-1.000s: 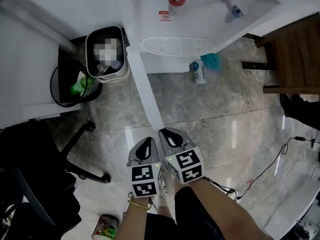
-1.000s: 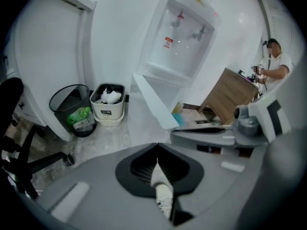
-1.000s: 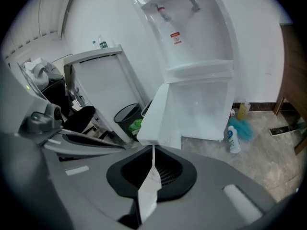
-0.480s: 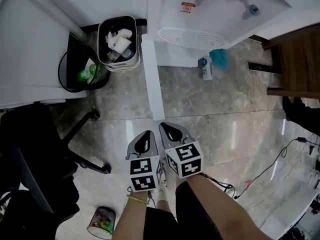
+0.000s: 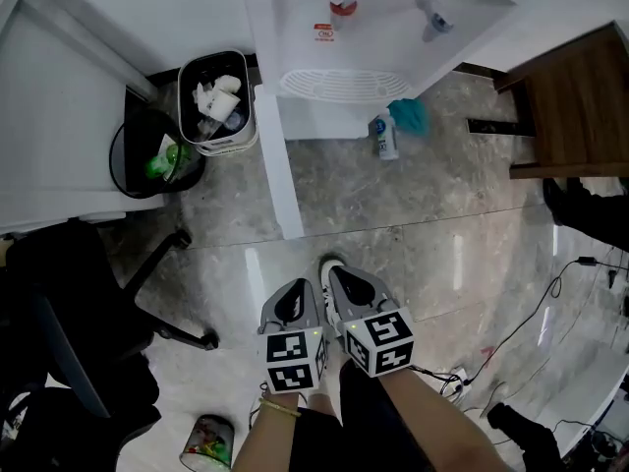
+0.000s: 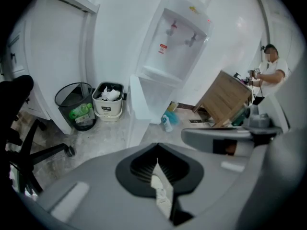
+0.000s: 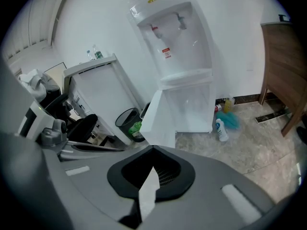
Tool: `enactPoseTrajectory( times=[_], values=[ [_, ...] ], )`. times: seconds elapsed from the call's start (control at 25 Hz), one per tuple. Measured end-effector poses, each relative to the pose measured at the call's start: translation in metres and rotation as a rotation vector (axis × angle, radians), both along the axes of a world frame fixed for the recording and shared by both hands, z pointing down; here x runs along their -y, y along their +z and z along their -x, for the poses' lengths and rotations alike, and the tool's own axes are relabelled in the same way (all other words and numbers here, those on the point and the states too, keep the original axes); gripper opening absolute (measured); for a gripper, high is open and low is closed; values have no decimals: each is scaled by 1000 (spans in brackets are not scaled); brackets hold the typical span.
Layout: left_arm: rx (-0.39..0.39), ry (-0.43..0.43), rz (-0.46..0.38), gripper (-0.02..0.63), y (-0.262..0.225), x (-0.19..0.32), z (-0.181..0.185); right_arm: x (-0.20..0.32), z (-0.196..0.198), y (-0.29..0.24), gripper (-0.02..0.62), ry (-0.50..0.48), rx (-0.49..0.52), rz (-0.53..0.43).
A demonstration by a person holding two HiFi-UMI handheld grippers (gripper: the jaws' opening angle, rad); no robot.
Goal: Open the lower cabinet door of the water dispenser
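The white water dispenser stands against the wall. Its lower cabinet door is swung wide open, edge-on toward me, and the white compartment behind it is exposed. In the left gripper view the door stands left of the open cabinet. The right gripper view has the door below the dispenser. My left gripper and right gripper hang side by side near my body, short of the door's free edge. Both are shut with nothing between the jaws.
A white bin full of rubbish and a black wire bin sit left of the dispenser. A spray bottle and teal cloth lie at its foot. There is a wooden cabinet right, an office chair left and cables on the floor.
Both grippers have drawn back and up toward my body, away from the door's free edge, where the right one was. The door stays swung open.
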State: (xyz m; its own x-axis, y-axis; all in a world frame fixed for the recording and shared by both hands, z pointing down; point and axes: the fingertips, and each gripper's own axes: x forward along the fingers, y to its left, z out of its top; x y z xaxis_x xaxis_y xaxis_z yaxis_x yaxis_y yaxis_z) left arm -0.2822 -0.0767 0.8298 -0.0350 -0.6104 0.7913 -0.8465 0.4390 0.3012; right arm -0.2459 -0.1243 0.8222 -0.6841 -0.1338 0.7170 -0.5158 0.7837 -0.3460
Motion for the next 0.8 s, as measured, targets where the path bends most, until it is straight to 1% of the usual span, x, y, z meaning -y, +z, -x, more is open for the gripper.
enactPoseTrajectory(
  times=[0.12,0.24,0.36,0.8],
  values=[
    [-2,4,-2,6,-4,-2,-4,7,-15,-3,-3,33,-13,-10],
    [-8,-2,2,6,-5,-7,-6,7,-28,0,-2,37,-38,-17],
    [0,15,3,6,-6,-8,-7,5,-35,2,-3,38,-51,-19],
    [-3,45,-2,6,-7,-3,-14,7,-41,2,-3,62,-64,-29]
  ],
)
